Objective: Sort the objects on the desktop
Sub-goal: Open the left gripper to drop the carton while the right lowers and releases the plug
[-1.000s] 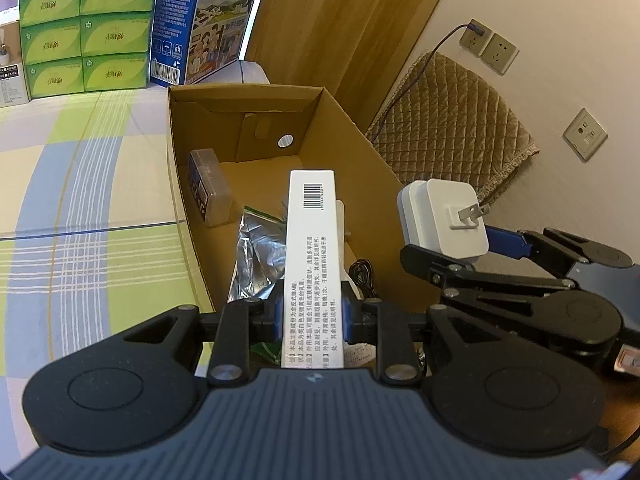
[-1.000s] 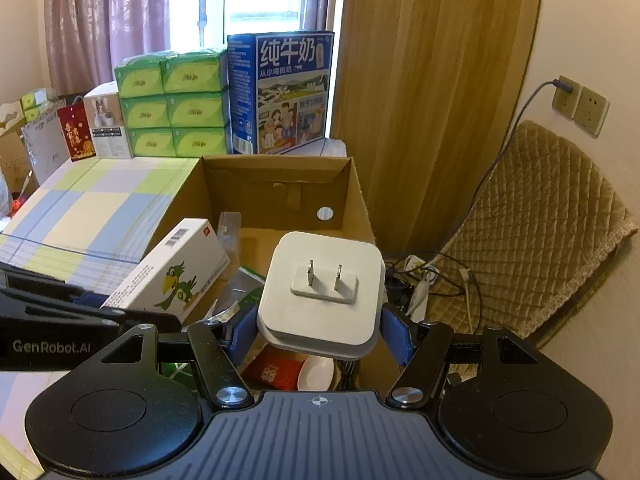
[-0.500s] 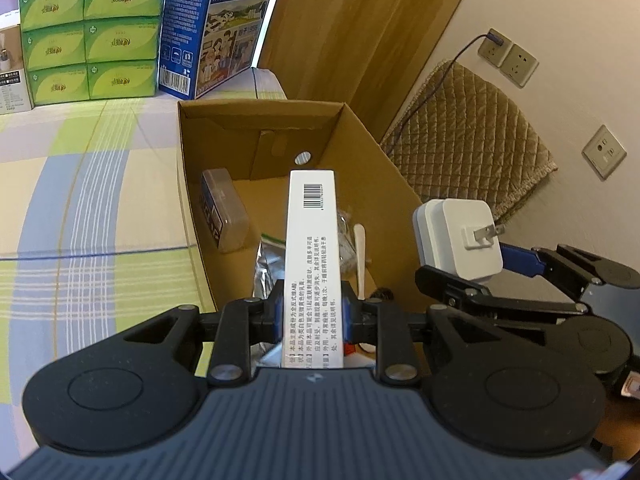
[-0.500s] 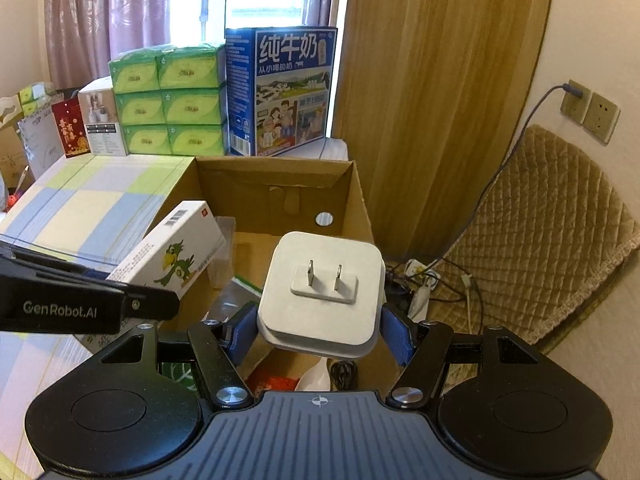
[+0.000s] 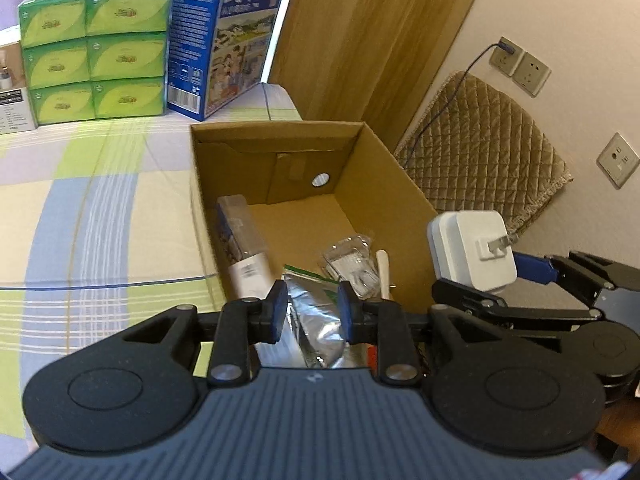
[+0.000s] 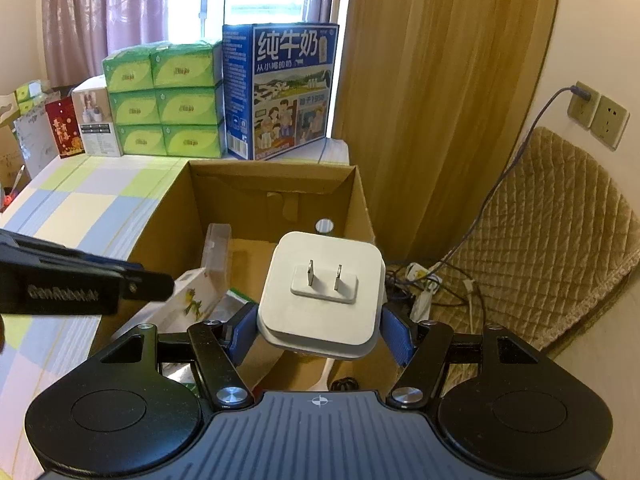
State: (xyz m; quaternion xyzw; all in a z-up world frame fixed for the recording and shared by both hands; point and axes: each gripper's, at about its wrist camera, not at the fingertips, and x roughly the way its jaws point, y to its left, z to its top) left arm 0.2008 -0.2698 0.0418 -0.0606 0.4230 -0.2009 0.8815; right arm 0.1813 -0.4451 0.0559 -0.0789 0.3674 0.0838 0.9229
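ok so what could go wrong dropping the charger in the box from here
1. The right gripper holds the white charger close to the cardboard box's right wall, so it may clip the rim or fall outside.
2. The left gripper hangs open over the box and could get in the way.
3. The charger might land hard on the silver pouch or small clear bag.

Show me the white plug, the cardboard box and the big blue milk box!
white plug [image 6: 322, 294], right wrist view, on its pronged face.
cardboard box [image 5: 384, 184], left wrist view, on its right inner wall.
blue milk box [image 6: 290, 88], right wrist view, on its front.
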